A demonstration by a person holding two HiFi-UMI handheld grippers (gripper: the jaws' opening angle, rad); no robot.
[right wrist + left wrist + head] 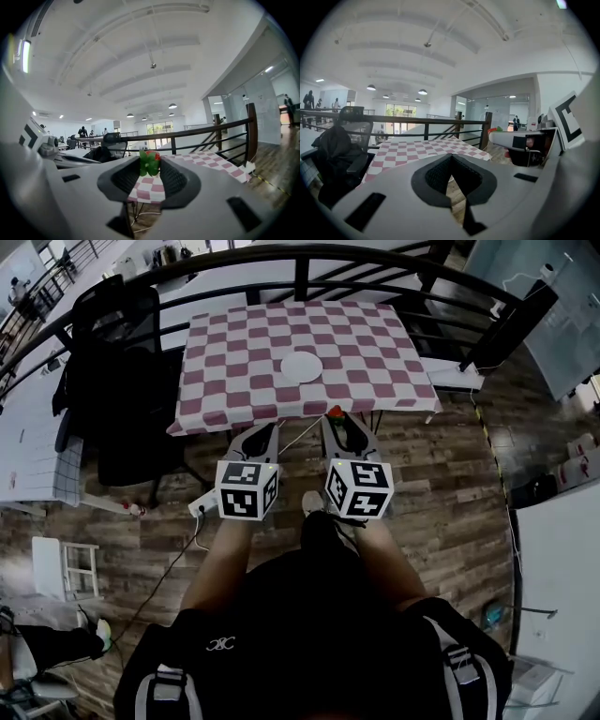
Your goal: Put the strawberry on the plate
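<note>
**One strawberry in the right tool, short of the plate**

One tool carries the load. My right tool (150, 169) pinches the strawberry (150, 161) at the very tips of its jaws. The green leafy cap faces the camera and a little red shows above it at 1 o'clock. My left tool (451, 158) has its jaws pressed together with nothing between them.

In the head view the strawberry (335, 412) hangs just at the near edge of the tabletop (394, 381), which wears a red-and-white checked cloth. The white plate (301, 366) lies near the middle of the tabletop, at about 11 o'clock from the fruit and apart from it. Both tools sit side by side on my side of that edge, the left tool (273, 427) at 9 o'clock of the right tool (336, 420).

I judge the strawberry to be light, so weight is no worry. It looks rounded and smooth, so it could squirt out of a tip grip. If it is real fruit it will bruise under a hard squeeze. I cannot tell whether it is real or a model. The best hold is across its widest part, below the cap, with gentle pressure.
</note>
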